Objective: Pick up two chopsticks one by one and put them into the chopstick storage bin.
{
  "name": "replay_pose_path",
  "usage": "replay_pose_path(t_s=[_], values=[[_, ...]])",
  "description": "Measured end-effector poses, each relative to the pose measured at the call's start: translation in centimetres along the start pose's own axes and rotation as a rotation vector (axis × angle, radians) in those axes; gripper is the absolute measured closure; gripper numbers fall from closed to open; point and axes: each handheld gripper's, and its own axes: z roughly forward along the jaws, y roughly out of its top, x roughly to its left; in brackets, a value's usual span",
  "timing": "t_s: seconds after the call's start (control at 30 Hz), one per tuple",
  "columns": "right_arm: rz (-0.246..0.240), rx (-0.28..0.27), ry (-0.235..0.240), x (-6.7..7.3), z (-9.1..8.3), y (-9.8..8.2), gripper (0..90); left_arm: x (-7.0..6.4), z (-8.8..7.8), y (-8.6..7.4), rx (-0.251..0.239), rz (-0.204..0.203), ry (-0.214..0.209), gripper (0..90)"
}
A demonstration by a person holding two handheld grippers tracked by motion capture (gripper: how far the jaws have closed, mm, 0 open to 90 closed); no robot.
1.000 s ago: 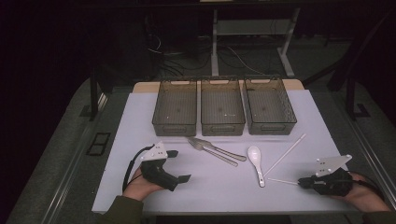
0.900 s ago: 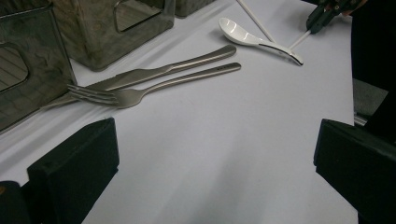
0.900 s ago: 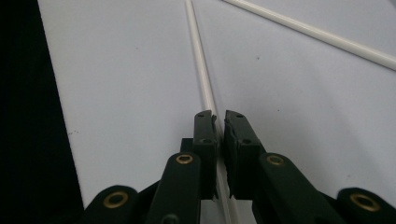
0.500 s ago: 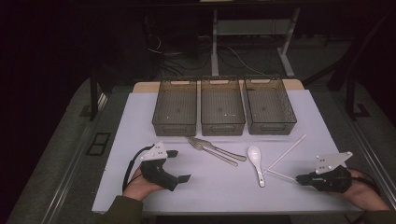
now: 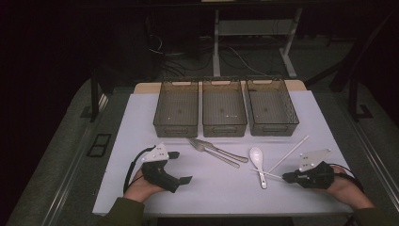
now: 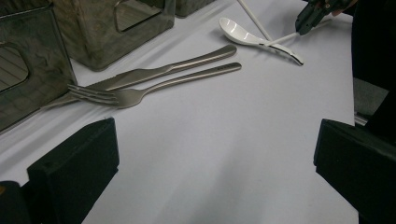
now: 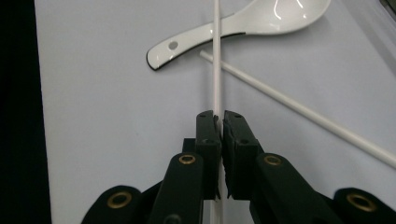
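My right gripper [image 5: 285,177] [image 7: 219,119] is shut on the end of a white chopstick [image 7: 216,56] [image 5: 268,173], which runs level and crosses over the handle of a white ceramic spoon [image 7: 261,21] [image 5: 257,155]. A second white chopstick [image 7: 299,109] [image 5: 289,154] lies slanted on the table beside it. My left gripper [image 5: 181,167] [image 6: 215,177] rests open at the front left, with only bare tabletop between its jaws. A steel fork [image 6: 154,91] and knife [image 6: 163,70] lie side by side ahead of it, and the right gripper [image 6: 308,16] appears farther off.
Three dark see-through bins [image 5: 175,109] [image 5: 224,108] [image 5: 272,107] stand in a row at the back of the white table [image 5: 141,122]. The fork and knife [image 5: 214,149] lie just in front of the middle bin. Beyond the table are a dark floor and cables.
The right gripper has slid left toward the spoon with the chopstick in its jaws, so the chopstick's tip now lies across the spoon's handle. The left gripper has stayed put.
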Motion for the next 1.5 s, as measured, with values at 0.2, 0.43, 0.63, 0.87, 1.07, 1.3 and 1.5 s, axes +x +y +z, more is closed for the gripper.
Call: replay_pose_path(t_s=[0.2, 0.43, 0.63, 0.87, 1.07, 1.3, 1.5], values=[[0.023, 0.000, -0.003, 0.1, 0.0, -0.4, 75.0, 0.0, -0.1, 0.0, -0.003, 0.006, 0.001, 0.0], [0.067, 0.011, 0.003, 0.0, -0.8, -2.4, 75.3, 0.0, 0.0, 0.0, -0.004, 0.001, 0.000, 0.0], [0.048, 0.008, 0.009, 0.1, -0.8, -2.5, 84.5, 0.0, -0.1, 0.0, 0.002, 0.010, 0.002, 0.0], [0.077, -0.042, 0.002, -0.3, -1.6, -1.9, 84.7, 0.0, -0.1, 0.0, 0.001, 0.011, 0.004, 0.0], [0.101, -0.093, 0.001, -0.7, -2.0, -0.7, 84.7, -0.1, -0.2, -0.3, -0.002, 0.017, 0.001, 0.0], [0.144, -0.116, -0.032, -1.5, -1.7, 1.1, 84.7, 0.0, -0.3, -0.4, -0.007, 0.029, 0.001, 0.0], [0.211, -0.165, -0.053, -2.5, -1.8, 2.8, 84.7, 0.1, -0.2, -0.6, -0.009, 0.032, 0.009, 0.0]])
